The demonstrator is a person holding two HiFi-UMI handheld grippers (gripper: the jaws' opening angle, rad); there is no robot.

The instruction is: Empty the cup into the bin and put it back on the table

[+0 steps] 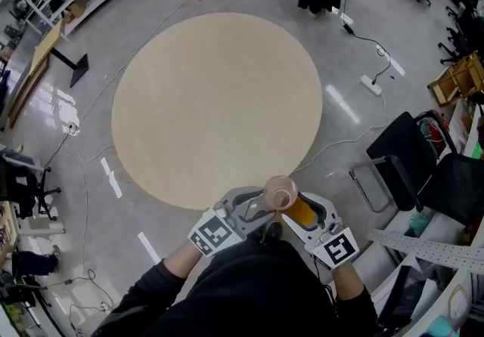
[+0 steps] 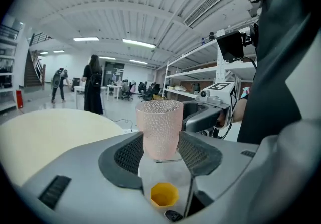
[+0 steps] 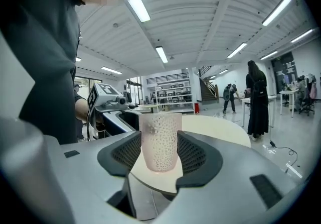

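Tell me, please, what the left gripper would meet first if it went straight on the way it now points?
The pink cup, already between its jaws and touching both. Just beyond the cup, it would probably meet the right gripper, though depth is hard to judge.

bright, even indoor light from ceiling strip lights. white glare streaks on glossy floor. round desk evenly lit, shadows faint and soft. head view sharp, bowed at edges. both gripper views heavy fisheye, dark vignetted corners, nearest foreground slightly soft, far background small and hazy.
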